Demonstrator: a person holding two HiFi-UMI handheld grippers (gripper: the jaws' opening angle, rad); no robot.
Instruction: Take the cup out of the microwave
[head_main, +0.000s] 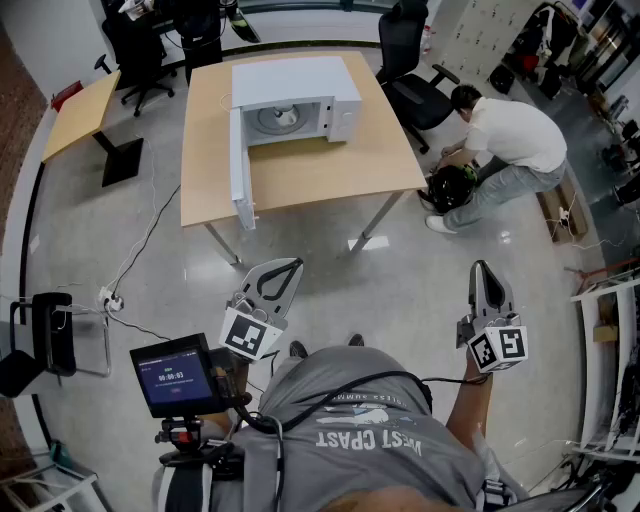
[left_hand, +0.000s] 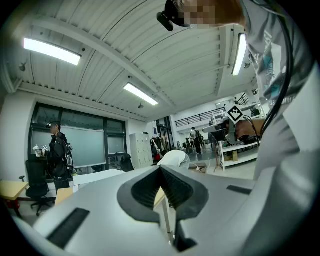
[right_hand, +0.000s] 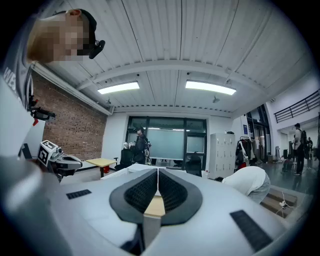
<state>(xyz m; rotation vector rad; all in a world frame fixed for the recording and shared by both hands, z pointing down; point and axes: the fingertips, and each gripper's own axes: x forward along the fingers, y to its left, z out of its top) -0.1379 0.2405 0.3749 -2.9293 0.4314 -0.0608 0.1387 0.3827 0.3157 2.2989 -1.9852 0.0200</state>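
Standing on the grey floor (head_main: 400, 285), well apart from the wooden bench (head_main: 330, 170) ahead. On that bench, a white microwave (head_main: 300, 85) with its door (head_main: 240, 165) swung fully open toward the left. Inside, on the turntable, sits the cup (head_main: 286, 118) — small, pale, upright, touched by neither tool.

Left hand-held gripper (head_main: 296, 263) held low in front of the body, pointing toward the bench. Pressed together: ribbed pads (left_hand: 177, 189) meet at the tips, nothing pinched. Right hand-held gripper (head_main: 482, 267) out at the right side, level, likewise pressed together — pads (right_hand: 172, 192) touch along a thin seam, nothing between them. A strip of tan bench top shows through the gap beneath that seam in the right gripper view. Both tools far short of the microwave.

Right of the bench, a person (head_main: 510, 140) in a white shirt crouches over the floor, near a black chair (head_main: 410, 60). Further left stands a second bench (head_main: 85, 110), with a second chair (head_main: 135, 50) behind it. On the chest rig below the left tool, a small lit screen (head_main: 178, 375) facing up.
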